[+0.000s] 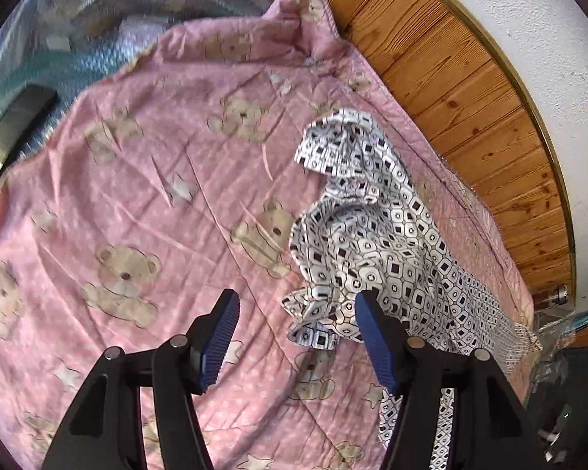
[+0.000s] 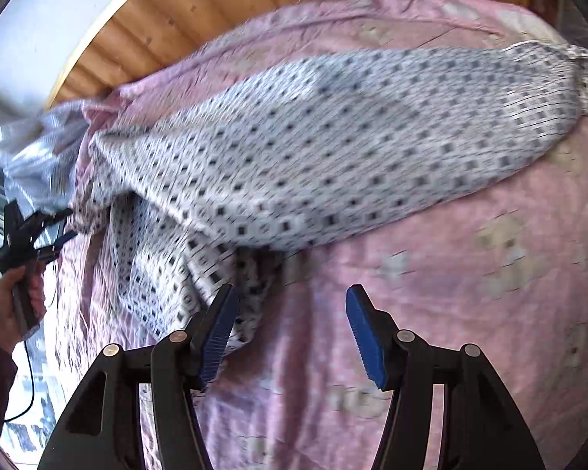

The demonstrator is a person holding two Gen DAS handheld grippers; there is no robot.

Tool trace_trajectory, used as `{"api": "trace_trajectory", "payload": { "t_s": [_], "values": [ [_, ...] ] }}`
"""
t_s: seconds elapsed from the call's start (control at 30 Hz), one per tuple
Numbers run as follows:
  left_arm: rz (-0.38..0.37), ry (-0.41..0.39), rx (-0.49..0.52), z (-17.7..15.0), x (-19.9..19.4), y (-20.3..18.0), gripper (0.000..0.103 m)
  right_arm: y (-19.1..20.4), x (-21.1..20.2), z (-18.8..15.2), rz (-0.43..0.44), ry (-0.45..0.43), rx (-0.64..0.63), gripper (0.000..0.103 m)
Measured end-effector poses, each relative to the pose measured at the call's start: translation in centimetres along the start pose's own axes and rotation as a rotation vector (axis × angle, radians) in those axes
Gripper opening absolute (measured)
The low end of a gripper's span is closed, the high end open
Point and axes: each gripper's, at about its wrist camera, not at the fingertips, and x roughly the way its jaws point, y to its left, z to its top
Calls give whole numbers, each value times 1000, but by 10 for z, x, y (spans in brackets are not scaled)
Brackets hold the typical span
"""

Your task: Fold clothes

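The left tool (image 1: 296, 313) hangs wide open above the bed, gripping nothing; its right pad (image 1: 374, 346) overlaps the near crumpled edge of the garment (image 1: 376, 235), though contact cannot be told. The garment, white with dark squares, lies bunched on the pink quilt (image 1: 137, 196) from 12 to 4 o'clock of the tool, near the wood panel (image 1: 470, 90).

The right tool (image 2: 292, 313) is also spread wide and empty over the quilt (image 2: 470, 293). Its left pad (image 2: 219, 333) sits just beside a hanging fold of the garment (image 2: 294, 149), which stretches from 9 to 2 o'clock. At 9 o'clock a hand (image 2: 8, 309) holds the left tool (image 2: 64, 223) at the cloth's edge.
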Motion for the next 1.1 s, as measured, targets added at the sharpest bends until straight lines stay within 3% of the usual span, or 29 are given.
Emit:
{"api": "trace_trajectory", "payload": {
  "t_s": [0.1, 0.13, 0.17, 0.2, 0.23, 0.27, 0.37, 0.43, 0.53, 0.6, 0.7, 0.77, 0.83, 0.93, 1.0, 1.03, 1.1],
  "values": [
    [-81, 16, -27, -5, 29, 1, 63, 28, 34, -7, -37, 37, 9, 58],
    [-98, 10, -14, -5, 35, -1, 63, 31, 36, -6, -79, 32, 17, 50],
    [-136, -2, 5, -3, 38, -4, 62, 33, 38, -5, -120, 27, 25, 23],
    [-165, -24, 29, 1, 38, -7, 57, 29, 32, -2, -85, 34, 54, 2],
    [-194, -44, 52, 5, 36, -10, 21, 27, 12, -1, -41, 3, 87, 2],
    [-226, -54, 61, 13, 24, -13, 13, 25, -9, 1, 4, -30, 119, 1],
    [-321, -86, 88, 41, -12, -21, 9, 41, -114, -1, 57, -178, 90, 1],
    [-384, -136, 111, 66, -57, -26, 9, 55, -185, -4, 63, -264, 48, 1],
    [-427, -144, 168, 112, -109, -38, 9, 66, -247, -8, 65, -321, -10, 2],
    [-323, -81, 265, 123, -96, -53, 10, 62, -238, -10, 8, -291, -19, 7],
    [-125, 37, 381, 129, -60, -65, 10, 48, -162, -25, 67, -34, 32, 16],
    [-10, 105, 409, 107, -29, -41, 10, 55, -120, -51, 85, 65, 13, 16],
    [49, 107, 377, 90, -18, -7, 10, 61, -90, -82, 131, 150, 21, 22],
    [29, 94, 283, 68, -21, 39, 13, 48, -81, -109, 71, 134, 55, 28],
    [18, 86, 240, 55, -27, 59, 21, 28, -81, -115, -5, 83, 121, 31],
    [14, 81, 226, 49, -31, 65, 30, 16, -85, -110, -17, 50, 170, 34],
    [6, 59, 212, 39, -46, 68, 37, -1, -91, -88, -25, -34, 218, 43]
  ]
}}
